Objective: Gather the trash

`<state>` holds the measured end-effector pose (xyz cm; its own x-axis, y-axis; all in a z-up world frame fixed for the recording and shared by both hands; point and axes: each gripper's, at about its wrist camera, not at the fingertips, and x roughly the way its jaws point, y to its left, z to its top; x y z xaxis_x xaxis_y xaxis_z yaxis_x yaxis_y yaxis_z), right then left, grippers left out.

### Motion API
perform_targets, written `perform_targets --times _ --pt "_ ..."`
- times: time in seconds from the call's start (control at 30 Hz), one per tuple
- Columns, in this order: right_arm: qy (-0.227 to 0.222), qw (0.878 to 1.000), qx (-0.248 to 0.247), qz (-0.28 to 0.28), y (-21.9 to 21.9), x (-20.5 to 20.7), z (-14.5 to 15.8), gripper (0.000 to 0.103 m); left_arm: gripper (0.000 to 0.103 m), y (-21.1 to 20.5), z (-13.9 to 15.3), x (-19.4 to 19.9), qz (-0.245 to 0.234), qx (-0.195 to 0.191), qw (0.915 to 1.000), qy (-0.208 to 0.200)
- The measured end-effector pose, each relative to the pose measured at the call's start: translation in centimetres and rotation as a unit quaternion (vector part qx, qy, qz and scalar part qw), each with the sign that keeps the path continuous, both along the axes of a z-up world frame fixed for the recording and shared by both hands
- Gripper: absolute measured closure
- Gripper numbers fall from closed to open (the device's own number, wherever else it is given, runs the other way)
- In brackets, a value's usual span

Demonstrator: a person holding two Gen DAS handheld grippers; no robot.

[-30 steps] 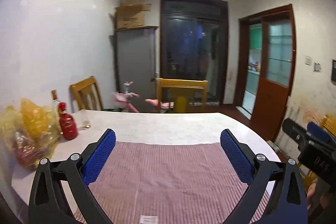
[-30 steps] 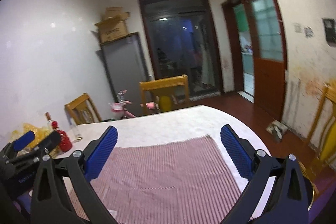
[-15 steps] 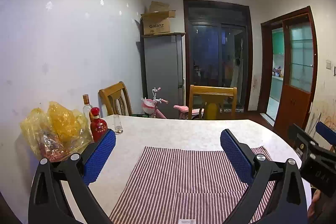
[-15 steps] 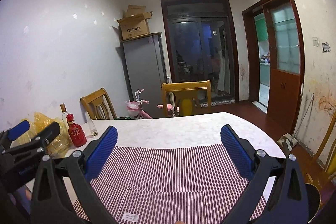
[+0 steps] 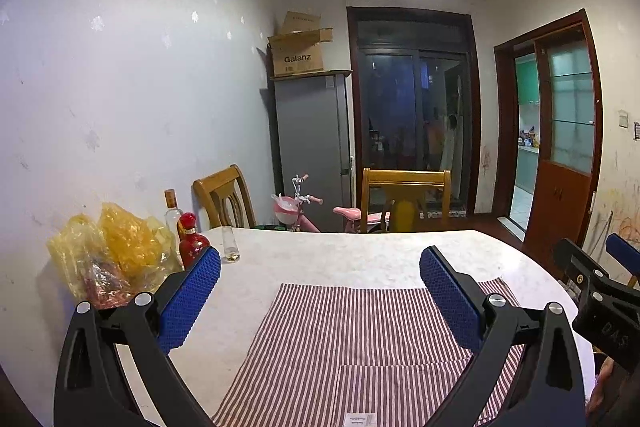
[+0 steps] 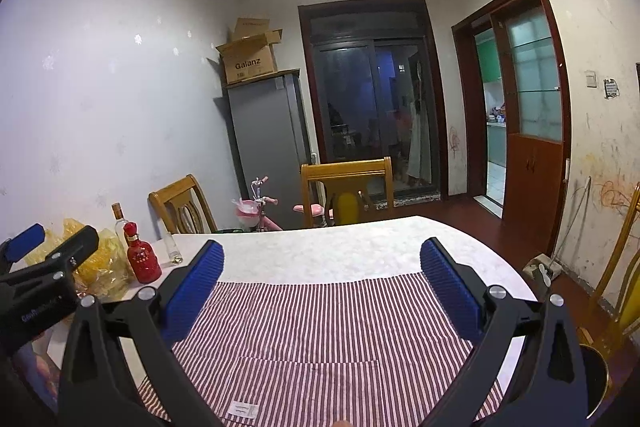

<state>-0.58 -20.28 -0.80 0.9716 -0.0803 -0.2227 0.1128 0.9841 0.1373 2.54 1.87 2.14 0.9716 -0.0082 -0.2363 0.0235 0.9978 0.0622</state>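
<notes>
Right now the left tongs [image 5: 320,291] and right tongs [image 6: 322,279] are both wide apart and empty, so reaching left for the yellow bag [image 5: 116,259] could tip the red bottle [image 5: 192,241] beside it.

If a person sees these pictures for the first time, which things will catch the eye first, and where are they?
The striped cloth spread over the near part of the white table stands out first, framed by the open left gripper and open right gripper. Next come the yellow plastic bag and red bottle at the table's left edge by the wall. Farther back, a cardboard box sits on top of the grey fridge.
</notes>
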Motion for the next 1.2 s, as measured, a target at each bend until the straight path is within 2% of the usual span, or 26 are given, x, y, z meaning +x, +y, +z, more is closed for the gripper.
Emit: perform_targets --times 1.2 --pt "-0.012 1.0 0.005 -0.007 -0.8 -1.0 0.0 0.005 0.006 -1.6 0.6 -1.9 -0.016 0.003 0.9998 -0.008"
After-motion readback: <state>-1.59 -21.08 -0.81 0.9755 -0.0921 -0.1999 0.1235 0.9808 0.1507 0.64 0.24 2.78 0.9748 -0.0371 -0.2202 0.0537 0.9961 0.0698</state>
